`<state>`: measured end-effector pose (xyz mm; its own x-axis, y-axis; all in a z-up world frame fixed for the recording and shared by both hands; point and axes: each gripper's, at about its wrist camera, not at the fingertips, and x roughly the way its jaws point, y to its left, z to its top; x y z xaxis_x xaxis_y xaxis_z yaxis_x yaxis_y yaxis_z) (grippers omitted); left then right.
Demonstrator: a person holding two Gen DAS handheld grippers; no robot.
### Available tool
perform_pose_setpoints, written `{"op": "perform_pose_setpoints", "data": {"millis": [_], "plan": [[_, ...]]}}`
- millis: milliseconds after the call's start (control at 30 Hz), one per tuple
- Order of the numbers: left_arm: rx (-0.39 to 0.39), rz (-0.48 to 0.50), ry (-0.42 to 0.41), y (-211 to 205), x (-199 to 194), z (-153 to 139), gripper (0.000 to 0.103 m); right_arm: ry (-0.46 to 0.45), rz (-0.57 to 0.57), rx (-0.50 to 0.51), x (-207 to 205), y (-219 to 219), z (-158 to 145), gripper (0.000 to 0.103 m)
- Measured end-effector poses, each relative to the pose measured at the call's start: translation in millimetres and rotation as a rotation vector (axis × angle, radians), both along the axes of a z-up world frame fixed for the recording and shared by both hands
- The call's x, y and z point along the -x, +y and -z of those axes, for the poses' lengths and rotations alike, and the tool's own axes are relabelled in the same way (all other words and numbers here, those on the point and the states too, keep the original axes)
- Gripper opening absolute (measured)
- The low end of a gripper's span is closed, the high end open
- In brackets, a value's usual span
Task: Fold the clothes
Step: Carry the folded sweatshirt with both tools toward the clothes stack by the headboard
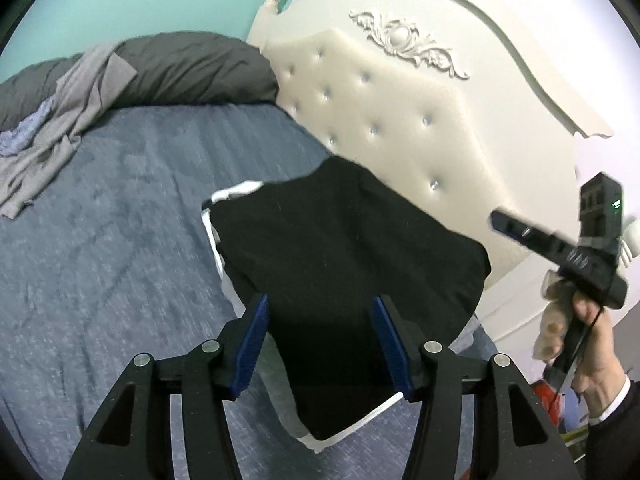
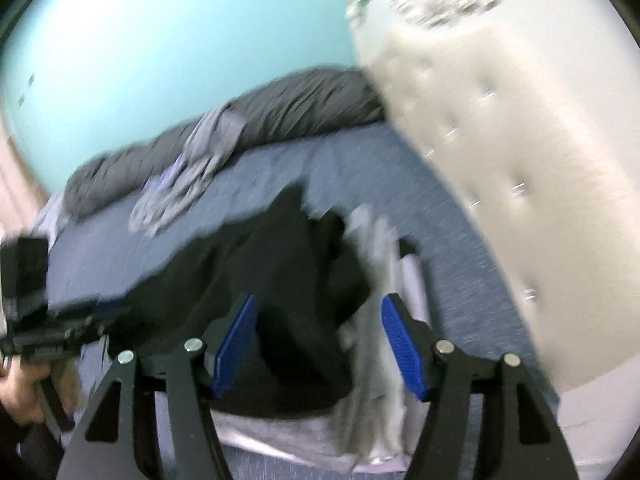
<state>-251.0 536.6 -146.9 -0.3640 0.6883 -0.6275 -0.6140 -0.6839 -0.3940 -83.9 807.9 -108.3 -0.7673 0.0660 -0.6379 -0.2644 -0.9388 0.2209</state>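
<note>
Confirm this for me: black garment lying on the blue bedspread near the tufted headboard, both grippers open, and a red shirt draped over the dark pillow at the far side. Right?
Not quite. The shirt draped over the dark pillow is grey, not red, as the left wrist view shows. The rest stands: the black garment lies on the blue bedspread near the tufted headboard, and the left gripper and right gripper are both open.

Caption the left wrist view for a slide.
Open left gripper over black garment on blue bed.

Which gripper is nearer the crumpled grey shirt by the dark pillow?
Left. The left gripper faces the bed side where the grey shirt lies; the right gripper is by the headboard, farther off.
</note>
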Motion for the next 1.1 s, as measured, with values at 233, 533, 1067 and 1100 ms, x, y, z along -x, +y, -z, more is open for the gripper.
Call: {"op": "perform_pose_setpoints", "data": {"millis": [233,533,1067,1100], "plan": [[0.051,0.002,0.057,18,2,-8,0.058,0.014,-0.134,-0.012,33,-44,-20,0.036],[0.129,0.07,0.064,45,-10,29,0.058,-0.171,-0.045,-0.08,48,-33,50,0.001],[0.132,0.082,0.118,50,-27,40,0.057,-0.135,0.106,0.041,23,8,100,0.0],[0.135,0.081,0.117,50,-26,39,0.055,-0.132,0.103,0.038,23,7,95,0.0]]}}
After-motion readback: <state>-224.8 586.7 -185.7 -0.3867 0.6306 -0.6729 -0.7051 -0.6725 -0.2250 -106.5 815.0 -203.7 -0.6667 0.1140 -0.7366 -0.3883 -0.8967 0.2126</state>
